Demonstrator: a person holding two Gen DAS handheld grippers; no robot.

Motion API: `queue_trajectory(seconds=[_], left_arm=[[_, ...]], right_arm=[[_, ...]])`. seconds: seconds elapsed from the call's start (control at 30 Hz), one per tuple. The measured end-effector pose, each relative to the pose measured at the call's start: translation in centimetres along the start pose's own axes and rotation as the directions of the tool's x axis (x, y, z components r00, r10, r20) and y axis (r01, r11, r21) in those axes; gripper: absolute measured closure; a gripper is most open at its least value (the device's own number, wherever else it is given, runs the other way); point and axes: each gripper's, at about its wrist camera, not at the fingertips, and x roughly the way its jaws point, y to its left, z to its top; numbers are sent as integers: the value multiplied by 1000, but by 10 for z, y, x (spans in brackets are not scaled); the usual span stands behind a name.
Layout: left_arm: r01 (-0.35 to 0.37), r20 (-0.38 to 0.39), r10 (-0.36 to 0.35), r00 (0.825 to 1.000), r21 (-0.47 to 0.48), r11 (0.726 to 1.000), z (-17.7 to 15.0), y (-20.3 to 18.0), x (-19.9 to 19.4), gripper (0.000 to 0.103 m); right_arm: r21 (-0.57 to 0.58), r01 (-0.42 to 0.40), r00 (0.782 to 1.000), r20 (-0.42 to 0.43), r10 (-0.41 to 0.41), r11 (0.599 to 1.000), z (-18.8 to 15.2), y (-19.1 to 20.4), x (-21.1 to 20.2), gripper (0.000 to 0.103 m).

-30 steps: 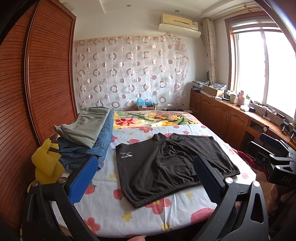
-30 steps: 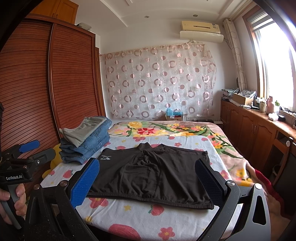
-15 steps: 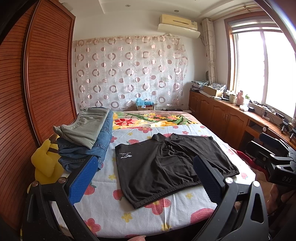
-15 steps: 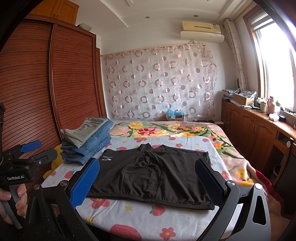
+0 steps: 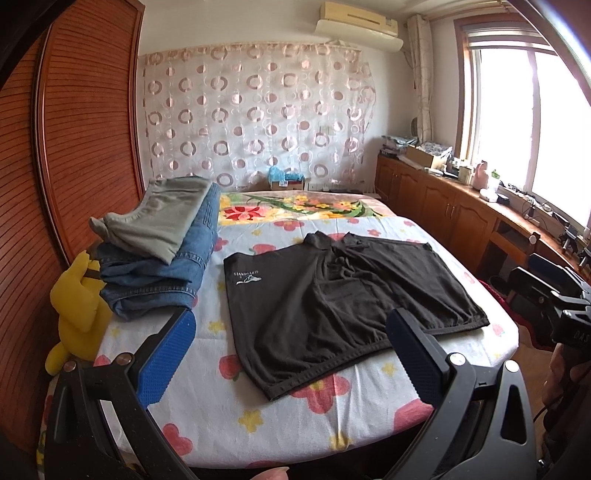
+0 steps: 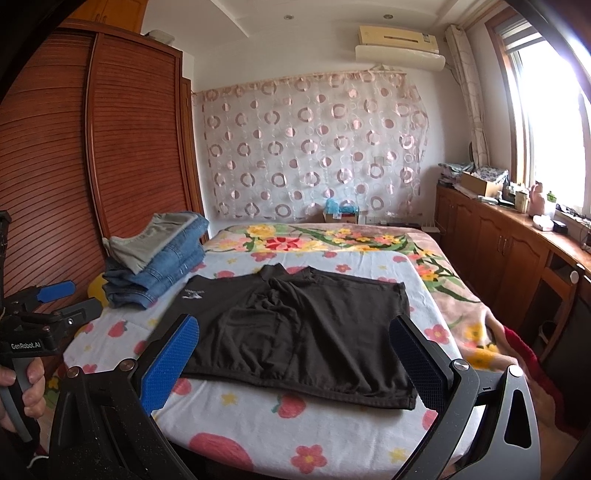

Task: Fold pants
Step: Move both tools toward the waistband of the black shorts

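The bed (image 5: 332, 424) has a flowered sheet. Black shorts (image 5: 343, 299) lie flat in its middle, waistband toward the near edge. A pile of folded jeans (image 5: 162, 266) sits at the left side, near a yellow toy (image 5: 77, 310). The left gripper (image 5: 291, 354) and right gripper (image 6: 295, 358) both hover before the bed, fingers wide apart, holding nothing.

To my left a yellow plush toy (image 5: 75, 310) sits beside stacked jeans (image 5: 162, 266), with a circle-patterned curtain (image 5: 255, 114), an air conditioner (image 5: 356, 20) and wooden cabinets (image 5: 439, 206) beyond.
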Motion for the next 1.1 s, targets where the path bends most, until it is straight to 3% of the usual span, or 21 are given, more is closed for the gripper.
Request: queue_trajectory(seconds=[0.67, 0.87, 1.1], left_arm=[[22, -95, -21, 995, 9, 1000, -30, 21, 45, 0], [36, -125, -34, 992, 12, 999, -38, 27, 56, 0], [17, -159, -16, 987, 6, 1000, -48, 40, 68, 0]], right_arm=[[-15, 32, 992, -124, -33, 999, 6, -16, 5, 10], [-14, 40, 986, -161, -42, 999, 9, -18, 4, 21], [10, 52, 970, -238, -48, 999, 5, -28, 3, 40]])
